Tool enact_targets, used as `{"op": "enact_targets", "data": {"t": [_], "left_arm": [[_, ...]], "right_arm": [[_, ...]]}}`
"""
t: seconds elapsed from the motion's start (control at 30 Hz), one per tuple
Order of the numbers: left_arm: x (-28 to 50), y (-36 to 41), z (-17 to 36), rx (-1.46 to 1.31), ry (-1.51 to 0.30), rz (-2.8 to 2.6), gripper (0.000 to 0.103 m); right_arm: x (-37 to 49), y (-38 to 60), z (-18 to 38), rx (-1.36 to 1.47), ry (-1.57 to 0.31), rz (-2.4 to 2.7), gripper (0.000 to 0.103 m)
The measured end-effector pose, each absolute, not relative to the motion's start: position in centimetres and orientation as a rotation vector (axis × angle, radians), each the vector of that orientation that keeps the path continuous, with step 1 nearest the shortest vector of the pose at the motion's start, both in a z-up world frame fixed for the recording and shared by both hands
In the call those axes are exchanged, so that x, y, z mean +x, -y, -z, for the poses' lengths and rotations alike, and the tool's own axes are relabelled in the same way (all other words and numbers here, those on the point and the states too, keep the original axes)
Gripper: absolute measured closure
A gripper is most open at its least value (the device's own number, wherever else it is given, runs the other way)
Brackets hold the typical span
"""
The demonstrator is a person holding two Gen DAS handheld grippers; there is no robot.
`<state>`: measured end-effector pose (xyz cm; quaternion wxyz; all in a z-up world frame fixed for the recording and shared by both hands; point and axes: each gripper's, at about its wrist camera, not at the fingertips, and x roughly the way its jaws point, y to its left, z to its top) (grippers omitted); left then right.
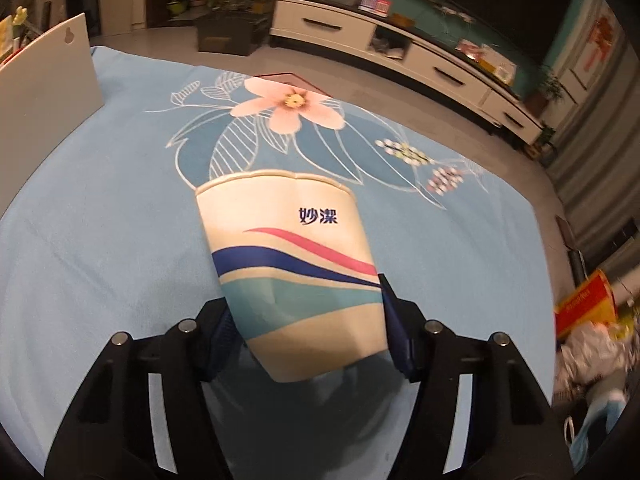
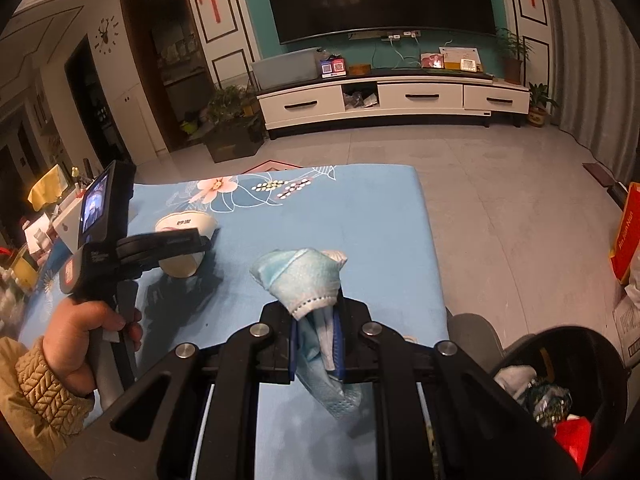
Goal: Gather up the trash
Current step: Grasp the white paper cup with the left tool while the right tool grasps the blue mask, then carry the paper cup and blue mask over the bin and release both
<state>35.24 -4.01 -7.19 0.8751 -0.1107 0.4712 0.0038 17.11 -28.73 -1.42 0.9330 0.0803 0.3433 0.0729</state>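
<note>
In the right wrist view, the thing closest to the camera was the right gripper (image 2: 316, 340), at the bottom middle of the frame. Its fingers were shut tight on a crumpled blue face mask (image 2: 306, 276), which stuck up above them and hung down below them. A black trash bin (image 2: 560, 392) sat at the lower right, off the edge of the table, with some trash already in it.

In the left wrist view, the left gripper (image 1: 306, 320) was at the bottom middle. A paper cup (image 1: 296, 264) lay on its side on the blue flowered cloth (image 1: 100, 220), with its open end pointing away from the camera. The blue fingers (image 1: 400, 344) stood on both sides of the cup's bottom end and looked to be touching it. The cup's rim looked a little dented.

In the right wrist view, a hand (image 2: 86, 332) at the lower left held the left gripper's handle, with the cup in the middle left of the frame.

Some things could go wrong. The cup was round and thin, so a hard squeeze might crush it, and a soft squeeze might let it slip out. It was held near one end, so it might tip when lifted. The mask was floppy and could catch on the bin's edge or fall on the floor if let go too soon.
</note>
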Motion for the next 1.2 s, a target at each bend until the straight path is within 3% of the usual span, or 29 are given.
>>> {"op": "enact_targets", "data": {"t": [0.7, 1.2], "left_arm": [[15.4, 5.2, 2.4, -0.041, -0.883, 0.270, 0.040], [9.2, 8.9, -0.7, 0.040, -0.812, 0.372, 0.040]], "right_arm": [[4.0, 31.3, 1.4, 0.287, -0.722, -0.039, 0.088], [-1.7, 33.4, 0.0, 0.335, -0.675, 0.000, 0.088]]}}
